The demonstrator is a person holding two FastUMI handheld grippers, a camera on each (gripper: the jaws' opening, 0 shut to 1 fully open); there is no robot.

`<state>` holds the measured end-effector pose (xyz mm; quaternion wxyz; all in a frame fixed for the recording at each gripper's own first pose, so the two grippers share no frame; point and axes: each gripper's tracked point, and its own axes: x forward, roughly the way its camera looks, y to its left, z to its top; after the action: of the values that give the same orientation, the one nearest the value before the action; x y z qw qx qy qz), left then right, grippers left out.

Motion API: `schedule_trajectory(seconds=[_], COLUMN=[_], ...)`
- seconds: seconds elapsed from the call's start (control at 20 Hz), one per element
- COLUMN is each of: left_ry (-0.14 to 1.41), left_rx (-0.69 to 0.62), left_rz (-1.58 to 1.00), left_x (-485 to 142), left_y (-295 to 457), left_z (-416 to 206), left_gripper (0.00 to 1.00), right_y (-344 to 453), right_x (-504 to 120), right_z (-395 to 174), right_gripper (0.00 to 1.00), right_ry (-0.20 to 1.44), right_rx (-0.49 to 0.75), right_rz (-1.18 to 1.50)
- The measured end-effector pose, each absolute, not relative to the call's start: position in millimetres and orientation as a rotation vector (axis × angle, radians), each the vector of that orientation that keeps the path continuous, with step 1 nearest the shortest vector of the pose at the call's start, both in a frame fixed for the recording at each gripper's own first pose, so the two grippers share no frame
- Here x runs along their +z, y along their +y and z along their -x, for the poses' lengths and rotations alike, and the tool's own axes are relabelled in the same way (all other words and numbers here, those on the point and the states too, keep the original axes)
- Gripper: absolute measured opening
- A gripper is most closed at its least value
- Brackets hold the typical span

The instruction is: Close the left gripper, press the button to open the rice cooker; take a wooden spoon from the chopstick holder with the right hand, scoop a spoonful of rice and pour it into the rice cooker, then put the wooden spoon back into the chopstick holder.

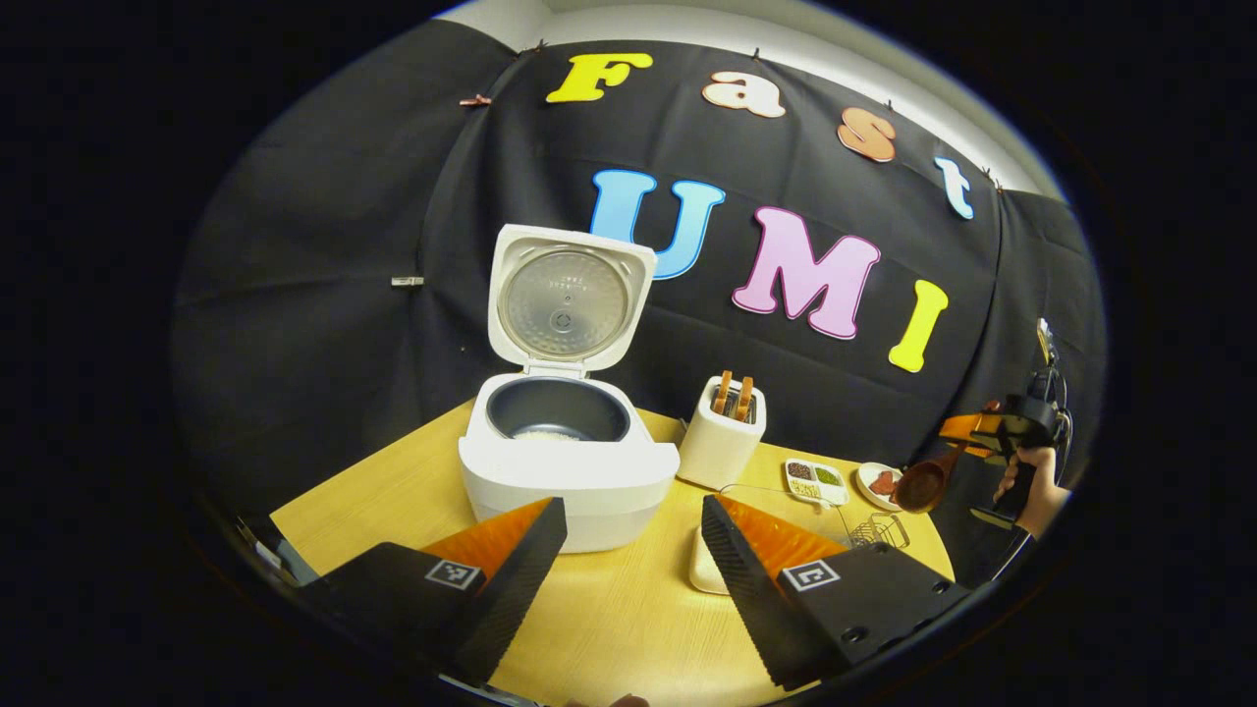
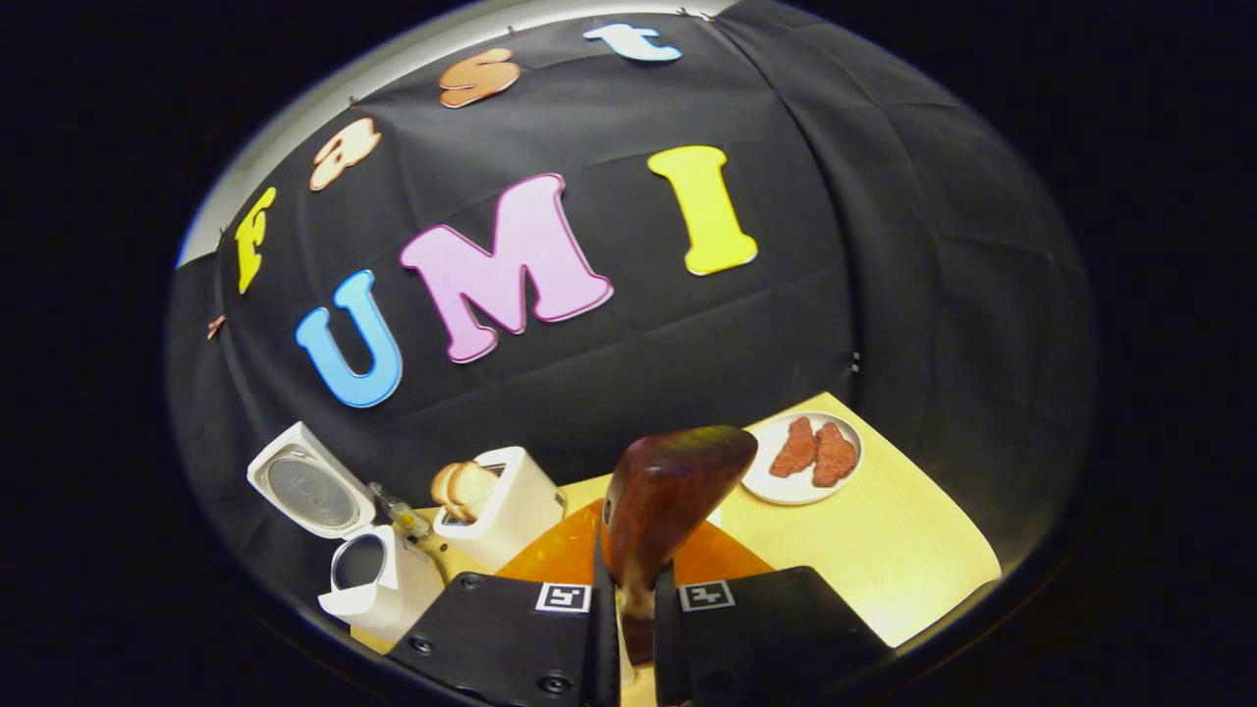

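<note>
The left gripper [image 1: 628,535] hangs low with its jaws spread wide apart, while the right gripper [image 2: 636,609], raised off to the side in a hand [image 1: 1031,491], has its jaws clamped together.

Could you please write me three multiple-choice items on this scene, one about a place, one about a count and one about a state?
1. Where does the holder stand?
A. Beside the rice cooker
B. Inside the cooker
C. On the plate

2. How many reddish pieces lie on the plate?
A. None
B. Two
C. Five

3. What state is the cooker lid in?
A. Shut
B. Lying on the table
C. Open and upright

Answers: 1 A, it stands on the table next to the cooker. 2 B, two pieces lie side by side. 3 C, the lid stands up behind the pot, while the right gripper holds the spoon.
</note>
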<state>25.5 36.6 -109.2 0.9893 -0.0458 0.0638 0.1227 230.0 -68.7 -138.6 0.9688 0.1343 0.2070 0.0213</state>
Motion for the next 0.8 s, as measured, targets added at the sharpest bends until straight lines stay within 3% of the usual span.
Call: schedule_trajectory(seconds=[0.3, 0.8], left_ry=[0.107, 0.129], left_rx=[0.242, 0.245], left_rz=[0.055, 0.083], left_x=[-95.6, -88.8], left_y=[-7.2, -48.9], left_z=[-33.3, -35.9], left_gripper=[0.96, 0.96], right_y=[-115.6, -104.6], right_x=[-196.2, -271.0], right_z=[-232.5, -246.6], right_gripper=[0.18, 0.18], right_ry=[0.516, 0.614], right_rx=[-0.017, 0.007], right_rz=[-0.326, -0.349])
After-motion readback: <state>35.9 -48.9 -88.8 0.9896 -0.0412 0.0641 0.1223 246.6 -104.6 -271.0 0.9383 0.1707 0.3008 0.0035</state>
